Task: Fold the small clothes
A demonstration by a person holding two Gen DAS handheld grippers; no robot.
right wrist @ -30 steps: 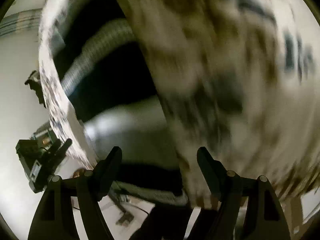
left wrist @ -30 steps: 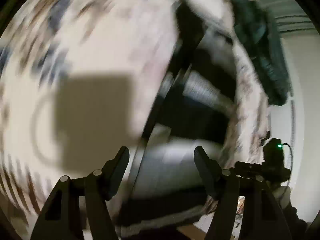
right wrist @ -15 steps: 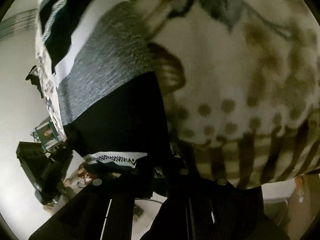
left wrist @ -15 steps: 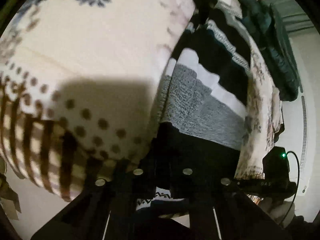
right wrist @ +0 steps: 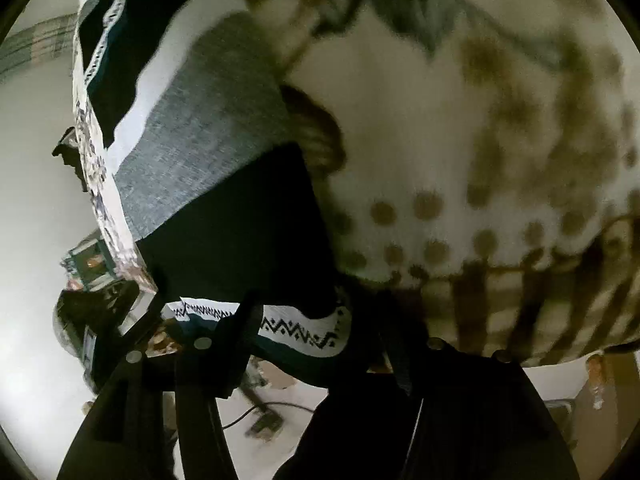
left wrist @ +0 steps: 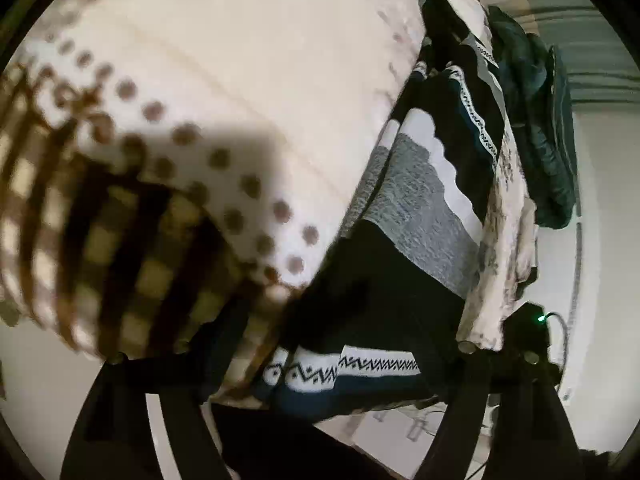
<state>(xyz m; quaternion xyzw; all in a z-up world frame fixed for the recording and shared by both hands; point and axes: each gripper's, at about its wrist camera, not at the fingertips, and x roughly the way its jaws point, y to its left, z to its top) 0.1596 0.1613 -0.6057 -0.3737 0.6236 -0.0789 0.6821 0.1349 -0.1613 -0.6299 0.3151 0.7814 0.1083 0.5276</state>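
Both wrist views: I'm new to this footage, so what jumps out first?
The cream blanket, with brown dots and a striped border, fills most of both views. On it lies a knit garment banded black, grey and white, its zigzag hem nearest the cameras. A dark green jacket is heaped at the left view's far right.

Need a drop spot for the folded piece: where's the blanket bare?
Bare blanket on both sides of the sweater, down to the dotted border. Crowded beyond the sweater, where the jacket lies.

Knitted wool sweater, coarse and matt; fleecy printed blanket.
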